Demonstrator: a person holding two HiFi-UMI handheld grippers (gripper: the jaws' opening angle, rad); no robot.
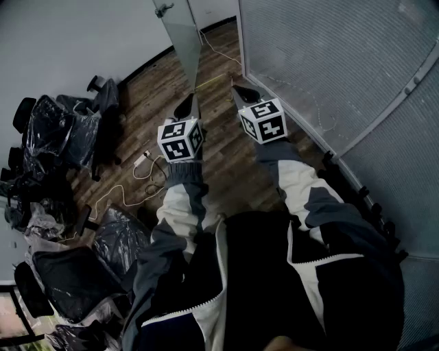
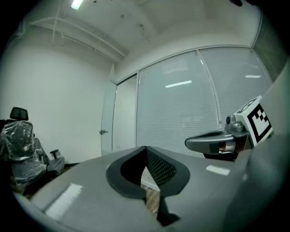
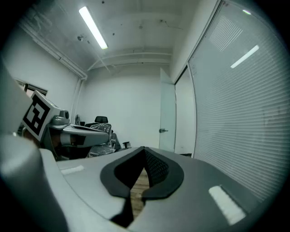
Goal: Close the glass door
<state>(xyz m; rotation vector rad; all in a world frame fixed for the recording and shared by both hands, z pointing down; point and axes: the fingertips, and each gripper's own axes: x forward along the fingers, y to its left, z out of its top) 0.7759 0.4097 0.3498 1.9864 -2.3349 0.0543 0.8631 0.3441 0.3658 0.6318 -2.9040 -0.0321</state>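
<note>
In the head view the top edge cut off the glass door [image 1: 184, 41] just above its handle [image 1: 163, 9], the left edge cropped the plastic-wrapped chairs [image 1: 48, 130], and the hands holding the left tongs [image 1: 184, 107] and right tongs [image 1: 245, 93] lay hidden under the sleeves [image 1: 180, 206].

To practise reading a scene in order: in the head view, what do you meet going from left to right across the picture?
The plastic-wrapped chairs → left gripper → right gripper → blind-covered glass wall.
</note>
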